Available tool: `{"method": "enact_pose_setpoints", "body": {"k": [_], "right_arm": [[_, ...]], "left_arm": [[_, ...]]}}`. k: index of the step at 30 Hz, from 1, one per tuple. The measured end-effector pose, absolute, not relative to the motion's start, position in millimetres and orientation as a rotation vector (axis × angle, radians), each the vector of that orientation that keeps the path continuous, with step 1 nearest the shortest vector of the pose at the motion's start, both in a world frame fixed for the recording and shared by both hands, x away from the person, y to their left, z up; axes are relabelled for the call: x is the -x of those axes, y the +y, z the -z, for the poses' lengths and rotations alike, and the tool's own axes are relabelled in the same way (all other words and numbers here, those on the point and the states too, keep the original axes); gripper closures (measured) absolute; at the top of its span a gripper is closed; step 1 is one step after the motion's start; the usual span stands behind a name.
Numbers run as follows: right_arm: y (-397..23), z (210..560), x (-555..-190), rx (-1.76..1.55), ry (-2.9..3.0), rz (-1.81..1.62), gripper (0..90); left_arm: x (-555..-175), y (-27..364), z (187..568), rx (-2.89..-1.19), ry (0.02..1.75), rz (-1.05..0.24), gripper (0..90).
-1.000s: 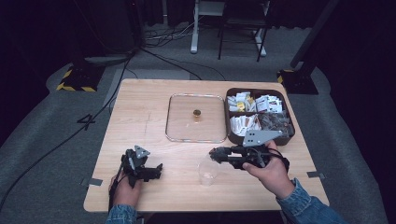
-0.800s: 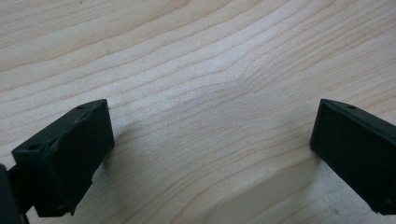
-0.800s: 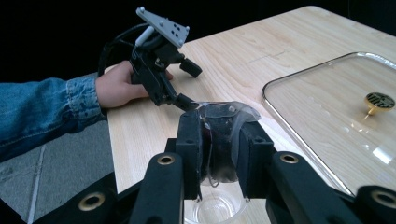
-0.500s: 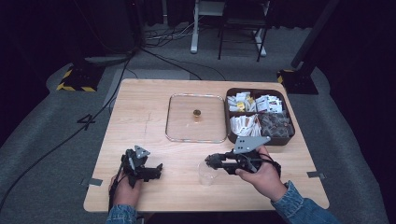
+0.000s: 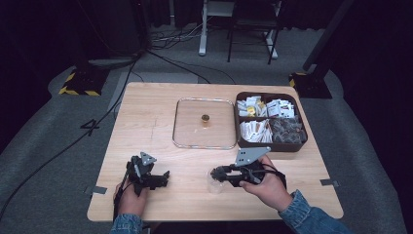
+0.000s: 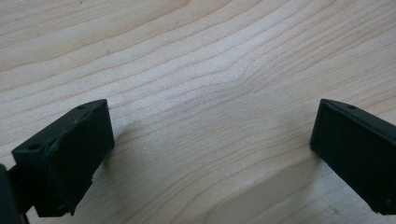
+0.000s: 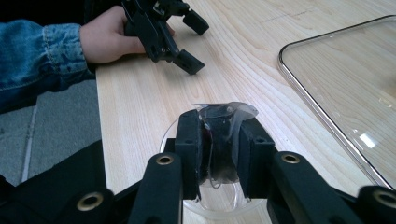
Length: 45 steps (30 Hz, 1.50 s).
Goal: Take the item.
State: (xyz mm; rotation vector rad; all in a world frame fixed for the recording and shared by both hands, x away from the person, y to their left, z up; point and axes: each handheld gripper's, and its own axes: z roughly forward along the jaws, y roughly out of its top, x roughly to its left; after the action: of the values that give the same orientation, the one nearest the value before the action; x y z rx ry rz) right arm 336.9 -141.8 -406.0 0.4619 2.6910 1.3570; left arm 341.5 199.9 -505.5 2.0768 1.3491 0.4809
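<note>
Clear plastic cup [image 7: 219,154] pinched at its rim by right gripper [image 7: 219,140], near table's front edge. Left gripper [image 5: 155,179] idle, jaws apart, empty. Next probably lift or reposition cup.

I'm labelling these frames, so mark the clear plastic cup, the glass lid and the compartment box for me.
clear plastic cup [image 7: 219,140], right gripper view, pinched rim wall.
glass lid [image 5: 187,129], high view, bare pane left of its knob.
compartment box [image 5: 297,146], high view, front rim.
</note>
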Motion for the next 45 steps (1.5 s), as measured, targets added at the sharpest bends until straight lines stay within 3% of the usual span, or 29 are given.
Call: {"method": "enact_pose_setpoints", "body": {"k": [3, 6, 11, 26, 45], "right_arm": [[-139.9, 408.1, -336.9, -0.451, 2.690, -1.337, 70.3], [-136.9, 410.6, -337.1, -0.442, 2.689, -1.338, 53.6], [-134.4, 411.3, -336.6, -0.427, 2.680, -1.353, 42.7], [-144.2, 401.6, -337.2, -0.464, 2.657, -1.389, 36.0], [-222.8, 391.2, -341.2, -0.667, 2.527, -1.393, 28.6]], "left_arm": [[-341.5, 199.9, 505.5, -2.077, 1.349, -0.481, 0.0], [-341.5, 199.9, 505.5, -2.077, 1.349, -0.481, 0.0], [-341.5, 199.9, 505.5, -2.077, 1.349, -0.481, 0.0], [-341.5, 199.9, 505.6, -2.076, 1.349, -0.481, 0.0], [-342.5, 199.9, 505.4, -2.077, 1.349, -0.487, 0.0]]}}
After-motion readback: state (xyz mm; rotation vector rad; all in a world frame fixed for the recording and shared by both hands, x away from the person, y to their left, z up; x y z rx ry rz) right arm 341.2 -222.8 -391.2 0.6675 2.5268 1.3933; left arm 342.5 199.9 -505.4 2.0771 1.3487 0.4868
